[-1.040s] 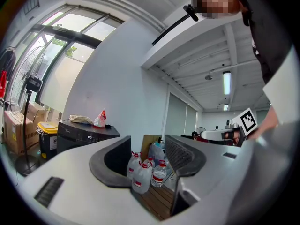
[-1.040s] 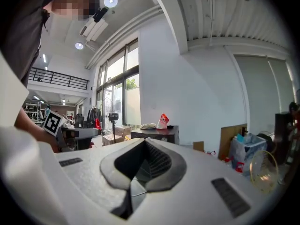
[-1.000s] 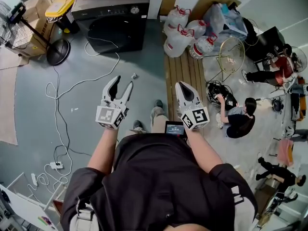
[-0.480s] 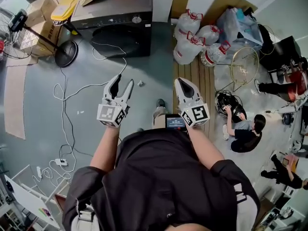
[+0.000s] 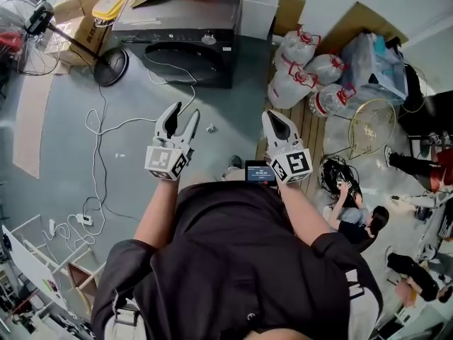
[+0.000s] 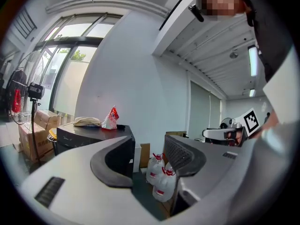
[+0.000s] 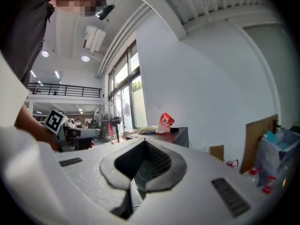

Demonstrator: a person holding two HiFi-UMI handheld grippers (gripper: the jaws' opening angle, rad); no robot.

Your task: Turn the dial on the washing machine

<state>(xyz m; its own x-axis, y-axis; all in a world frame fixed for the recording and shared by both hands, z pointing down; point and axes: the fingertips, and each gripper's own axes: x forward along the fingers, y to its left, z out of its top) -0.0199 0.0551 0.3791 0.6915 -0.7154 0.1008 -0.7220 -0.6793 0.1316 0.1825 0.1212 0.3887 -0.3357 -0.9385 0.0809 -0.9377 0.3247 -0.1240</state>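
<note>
Washing machine (image 5: 177, 23) stands well beyond gaping left claw (image 5: 184, 112), pinched right claw (image 5: 273, 115).

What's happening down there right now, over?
Left gripper open, empty; right gripper shut, empty. Washing machine ahead, dial untouched, out of reach. White cable on the floor between.

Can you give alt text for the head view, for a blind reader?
From above: a person in a dark shirt holds a white left gripper, jaws open, and a white right gripper, shut, over a grey floor. A black washing machine stands ahead, its dial untouched.
</note>
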